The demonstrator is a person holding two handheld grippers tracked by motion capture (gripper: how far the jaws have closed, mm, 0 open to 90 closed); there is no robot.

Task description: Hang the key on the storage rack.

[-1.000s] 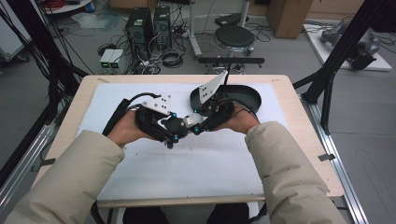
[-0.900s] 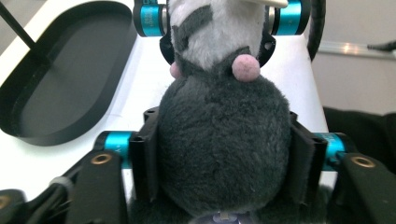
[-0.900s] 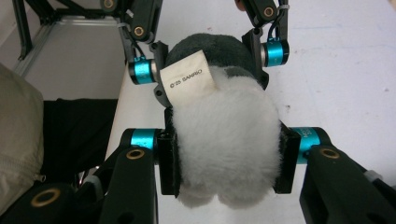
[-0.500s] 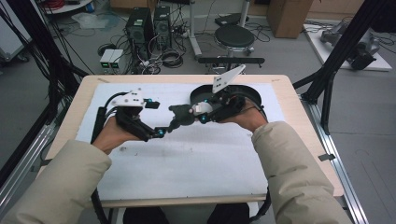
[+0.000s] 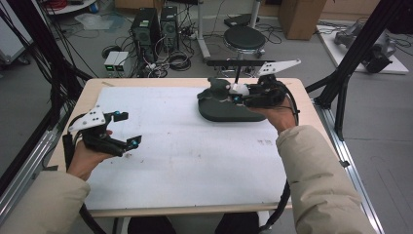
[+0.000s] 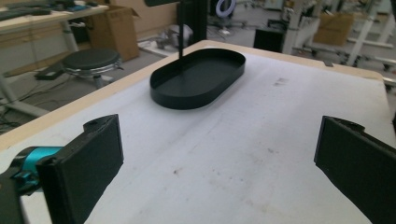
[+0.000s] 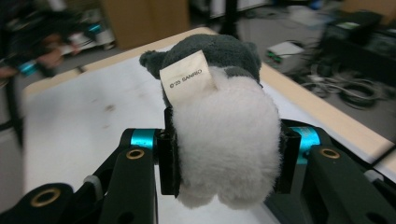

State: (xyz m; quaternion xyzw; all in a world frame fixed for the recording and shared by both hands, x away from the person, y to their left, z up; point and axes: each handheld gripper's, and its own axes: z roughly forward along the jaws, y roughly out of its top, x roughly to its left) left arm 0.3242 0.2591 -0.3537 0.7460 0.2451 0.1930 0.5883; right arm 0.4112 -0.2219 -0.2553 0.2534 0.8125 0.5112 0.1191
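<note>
A grey and white plush toy (image 5: 223,89) hangs just above a black oval tray (image 5: 219,113) at the far right of the table. My right gripper (image 5: 233,95) is shut on it. In the right gripper view the pads squeeze the toy's white body (image 7: 224,140) from both sides, and a paper tag (image 7: 184,77) sticks up from it. My left gripper (image 5: 127,128) is at the table's left; its jaws have just been opening and stand wide apart with nothing between them. From the left gripper (image 6: 219,154), the tray (image 6: 196,98) lies ahead with nothing in it.
A white mat (image 5: 195,161) covers most of the wooden table (image 5: 311,112). A thin black post (image 6: 181,28) rises at the tray's far side. Behind the table stand a stool (image 5: 245,36), computer towers (image 5: 148,27) and loose cables. Black frame struts (image 5: 360,53) flank the table.
The two grippers were together at mid-table. The left one has opened and drawn back to the near left. The right one has carried the plush toy right, over the tray.
</note>
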